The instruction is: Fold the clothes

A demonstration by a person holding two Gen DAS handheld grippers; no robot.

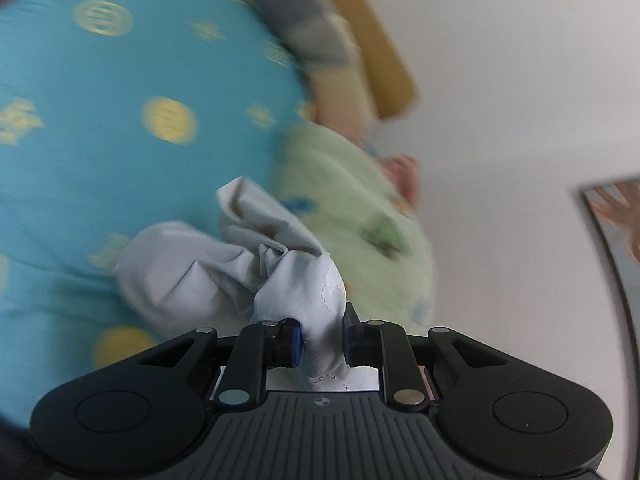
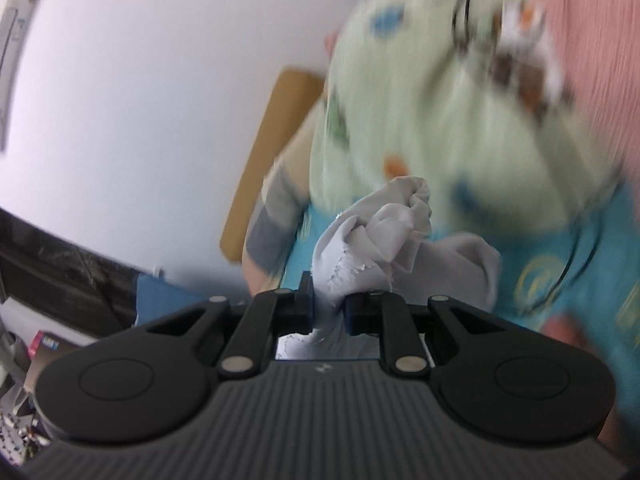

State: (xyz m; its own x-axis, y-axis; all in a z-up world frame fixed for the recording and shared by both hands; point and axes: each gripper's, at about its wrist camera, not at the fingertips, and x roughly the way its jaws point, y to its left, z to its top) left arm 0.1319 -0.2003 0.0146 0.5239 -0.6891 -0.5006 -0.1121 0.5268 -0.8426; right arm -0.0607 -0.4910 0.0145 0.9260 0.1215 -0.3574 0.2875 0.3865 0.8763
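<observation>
left gripper (image 1: 322, 338) is clamped on a bunched fold of the pale grey garment (image 1: 224, 264), blue pads pressing the cloth from both sides, and the rest of the fabric bulges out ahead of the fingers in a crumpled wad. over on the right wrist view, the right gripper (image 2: 330, 312) is pinched tight on the same kind of pale grey cloth (image 2: 380, 232), with a frayed, cracked patch of print right at the pads. behind the cloth in both views, a turquoise bedspread (image 1: 120, 160) with gold round motifs, all smeared by motion blur. a light green pillow (image 1: 344, 208) with small coloured figures lies on it, next to the grey fabric in the left view and looming large behind it in the right view. a tan wooden headboard (image 2: 272, 152) runs along the white wall (image 1: 500, 100), and a grey-and-beige patchwork pillow (image 1: 304, 28) leans by it. pink ribbed fabric (image 2: 600, 60) fills the far right edge of the right view.
</observation>
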